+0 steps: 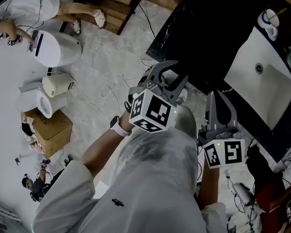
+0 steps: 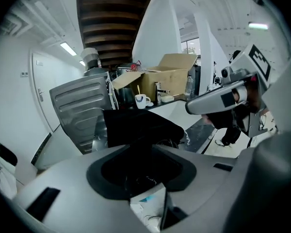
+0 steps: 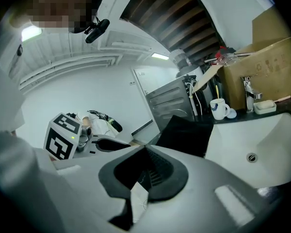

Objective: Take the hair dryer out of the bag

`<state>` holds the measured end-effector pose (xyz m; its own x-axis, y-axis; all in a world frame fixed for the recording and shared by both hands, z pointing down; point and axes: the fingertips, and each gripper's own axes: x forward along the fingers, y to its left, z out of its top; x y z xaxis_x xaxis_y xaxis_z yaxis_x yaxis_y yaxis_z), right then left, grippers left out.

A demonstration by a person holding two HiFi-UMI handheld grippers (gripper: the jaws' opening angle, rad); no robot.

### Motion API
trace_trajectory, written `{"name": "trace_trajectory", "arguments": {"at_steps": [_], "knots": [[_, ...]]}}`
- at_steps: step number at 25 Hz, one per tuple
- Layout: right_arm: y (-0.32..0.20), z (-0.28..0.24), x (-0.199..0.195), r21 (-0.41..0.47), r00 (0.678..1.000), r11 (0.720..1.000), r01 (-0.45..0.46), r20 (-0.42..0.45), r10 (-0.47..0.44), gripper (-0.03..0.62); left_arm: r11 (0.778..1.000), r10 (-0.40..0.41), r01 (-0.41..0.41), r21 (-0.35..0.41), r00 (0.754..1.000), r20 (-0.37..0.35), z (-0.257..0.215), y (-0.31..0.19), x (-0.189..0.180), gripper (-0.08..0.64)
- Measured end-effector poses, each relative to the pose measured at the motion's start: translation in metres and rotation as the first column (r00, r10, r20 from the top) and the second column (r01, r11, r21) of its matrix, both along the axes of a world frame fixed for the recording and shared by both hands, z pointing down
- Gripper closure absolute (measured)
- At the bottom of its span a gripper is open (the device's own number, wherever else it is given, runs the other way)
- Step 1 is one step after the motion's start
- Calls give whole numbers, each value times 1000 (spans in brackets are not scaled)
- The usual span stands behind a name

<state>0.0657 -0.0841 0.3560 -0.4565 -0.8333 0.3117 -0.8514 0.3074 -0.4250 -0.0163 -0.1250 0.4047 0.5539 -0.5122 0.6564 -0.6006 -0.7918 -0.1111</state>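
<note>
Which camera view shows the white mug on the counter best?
The right gripper view: the mug stands side-on, handle and blue mark visible. The left gripper view shows the mug smaller and farther off. The head view shows only the mug's rim from above.

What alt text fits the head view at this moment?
Seen from above, a person in white holds two grippers toward a black counter with a white sink: the left gripper is open and empty, the right gripper shut. A pale floor with a cardboard box and appliances lies at left.
</note>
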Motion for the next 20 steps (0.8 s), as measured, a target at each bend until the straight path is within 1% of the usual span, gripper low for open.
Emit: {"name": "trace_trajectory", "arguments": {"at_steps": [3, 9, 11, 16, 18, 20], "knots": [[-5, 5, 0, -5, 1000, 1000, -14, 0, 14, 580, 1000, 23, -23, 18, 1000, 10, 6, -9, 6, 435], [-7, 19, 0, -29, 999, 999, -32, 8, 32, 580, 998, 63, -64, 22, 996, 69, 29, -23, 10, 413], [-7, 24, 0, -34, 999, 999, -31, 12, 32, 580, 997, 77, -80, 22, 992, 96, 37, -28, 12, 394], [-6, 35, -2, -50, 1000, 998, -26, 3, 26, 580, 995, 86, -91, 29, 989, 122, 52, -39, 17, 393], [-7, 39, -1, -54, 1000, 998, -30, 2, 30, 580, 996, 83, -86, 25, 990, 113, 55, -42, 20, 398], [-7, 42, 1, -56, 999, 998, -33, 6, 33, 580, 997, 72, -75, 23, 992, 106, 56, -45, 22, 446]]}}
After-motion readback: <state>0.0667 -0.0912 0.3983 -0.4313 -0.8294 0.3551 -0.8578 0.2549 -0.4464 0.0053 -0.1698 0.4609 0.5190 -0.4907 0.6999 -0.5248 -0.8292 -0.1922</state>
